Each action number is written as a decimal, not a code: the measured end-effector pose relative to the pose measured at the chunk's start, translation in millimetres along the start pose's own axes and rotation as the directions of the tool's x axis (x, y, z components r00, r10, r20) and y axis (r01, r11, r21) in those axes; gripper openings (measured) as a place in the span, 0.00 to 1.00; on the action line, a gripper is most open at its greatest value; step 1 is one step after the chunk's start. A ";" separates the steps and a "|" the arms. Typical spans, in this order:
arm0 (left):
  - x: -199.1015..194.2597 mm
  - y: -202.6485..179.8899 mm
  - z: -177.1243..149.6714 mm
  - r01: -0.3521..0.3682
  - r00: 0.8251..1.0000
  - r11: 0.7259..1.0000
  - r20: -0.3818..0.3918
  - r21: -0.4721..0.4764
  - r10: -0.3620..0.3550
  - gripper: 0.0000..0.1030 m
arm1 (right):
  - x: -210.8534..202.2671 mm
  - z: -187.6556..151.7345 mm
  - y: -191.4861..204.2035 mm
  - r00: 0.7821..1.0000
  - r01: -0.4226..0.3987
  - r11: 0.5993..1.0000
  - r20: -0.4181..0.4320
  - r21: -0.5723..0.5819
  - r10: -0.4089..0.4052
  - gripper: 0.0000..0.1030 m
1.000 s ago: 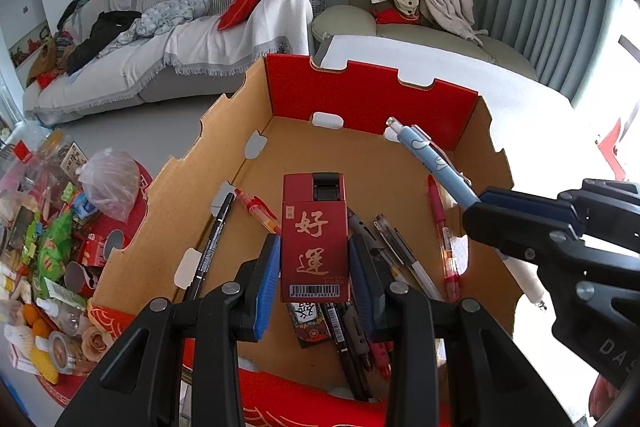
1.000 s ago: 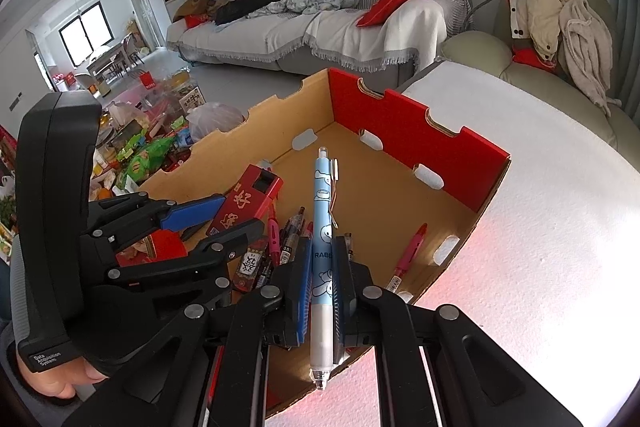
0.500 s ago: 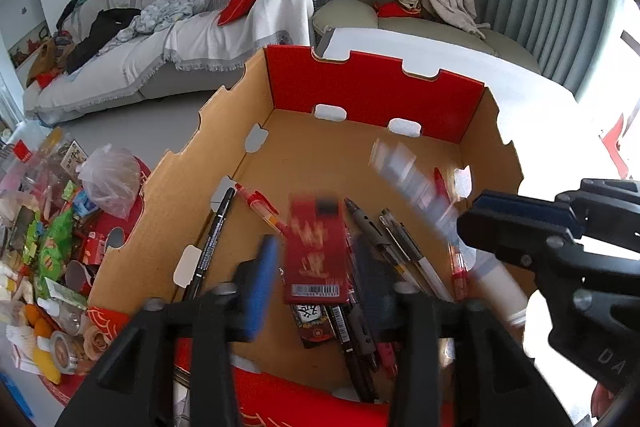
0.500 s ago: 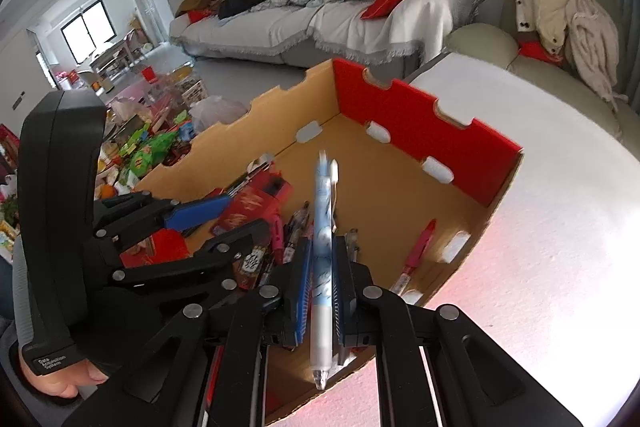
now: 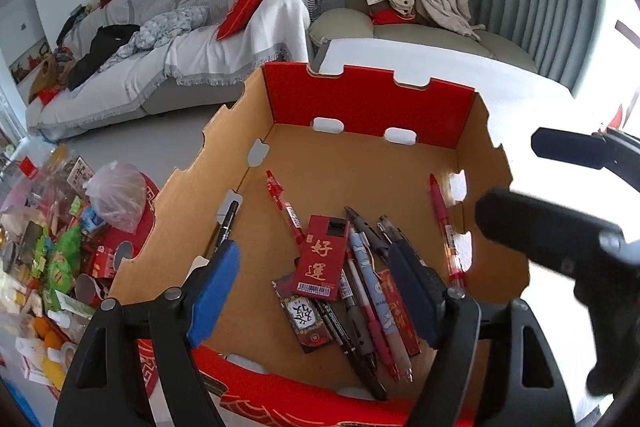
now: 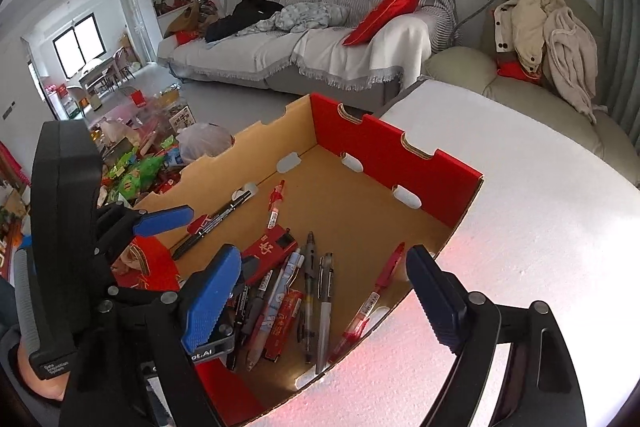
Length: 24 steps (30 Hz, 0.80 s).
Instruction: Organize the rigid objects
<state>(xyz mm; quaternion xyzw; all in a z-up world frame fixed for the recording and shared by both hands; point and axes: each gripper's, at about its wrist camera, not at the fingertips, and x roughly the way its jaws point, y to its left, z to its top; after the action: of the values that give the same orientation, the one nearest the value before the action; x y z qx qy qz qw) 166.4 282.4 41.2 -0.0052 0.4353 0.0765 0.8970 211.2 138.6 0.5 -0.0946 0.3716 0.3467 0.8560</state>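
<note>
An open cardboard box [image 5: 368, 107] with red outer walls stands on a white table; it also shows in the right wrist view [image 6: 400, 155]. Inside lie a red card box with gold characters [image 5: 322, 259], a blue cartoon pen [image 5: 366, 267], red pens [image 5: 442, 223] and several dark pens. My left gripper [image 5: 316, 295] is open and empty above the box's near side. My right gripper [image 6: 324, 299] is open and empty over the box's near right corner. The red card box [image 6: 269, 254] and blue pen [image 6: 286, 279] show below it.
The white table [image 6: 540, 227] spreads to the right of the box. A heap of snacks and packets [image 5: 48, 247] lies to the left. A sofa [image 5: 180, 39] and armchair [image 5: 420, 11] stand behind.
Both grippers opened. The red card box dropped from the left gripper and the blue pen from the right gripper; both now lie on the pens in the box.
</note>
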 end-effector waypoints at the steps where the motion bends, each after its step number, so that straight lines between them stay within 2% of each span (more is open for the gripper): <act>1: -0.6 -0.8 0.0 0.001 1.000 1.000 0.000 0.002 -0.001 0.77 | -1.2 0.3 -1.5 1.000 -0.001 1.000 0.003 0.006 0.001 0.84; 6: -0.8 1.8 0.3 0.025 1.000 1.000 -0.014 -0.011 -0.025 0.81 | -4.3 2.3 -4.1 1.000 0.000 1.000 0.009 0.010 0.000 0.84; 10: -2.3 0.2 0.8 0.030 0.999 0.999 -0.019 -0.018 -0.031 1.00 | -5.1 3.1 -8.6 1.000 0.011 1.000 0.008 0.023 -0.012 0.84; 14: -3.5 -5.6 2.4 -0.014 1.000 1.000 -0.007 0.010 0.015 1.00 | -3.3 3.1 -10.2 1.000 0.013 1.000 -0.003 0.021 -0.013 0.84; 19: -0.4 -7.4 5.2 0.065 0.997 0.998 -0.029 0.018 -0.065 1.00 | -2.8 4.1 -9.8 1.000 0.013 1.000 -0.008 0.013 -0.013 0.84; 24: 0.1 -18.2 5.1 0.094 0.995 0.993 -0.049 0.067 -0.091 1.00 | -3.5 4.9 -8.6 1.000 0.007 1.000 -0.004 0.006 -0.007 0.84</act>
<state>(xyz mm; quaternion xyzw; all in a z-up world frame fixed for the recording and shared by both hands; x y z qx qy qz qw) 173.0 264.7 43.2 0.0039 0.4572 0.0197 0.8891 218.0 132.4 5.5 -0.0940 0.3742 0.3423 0.8567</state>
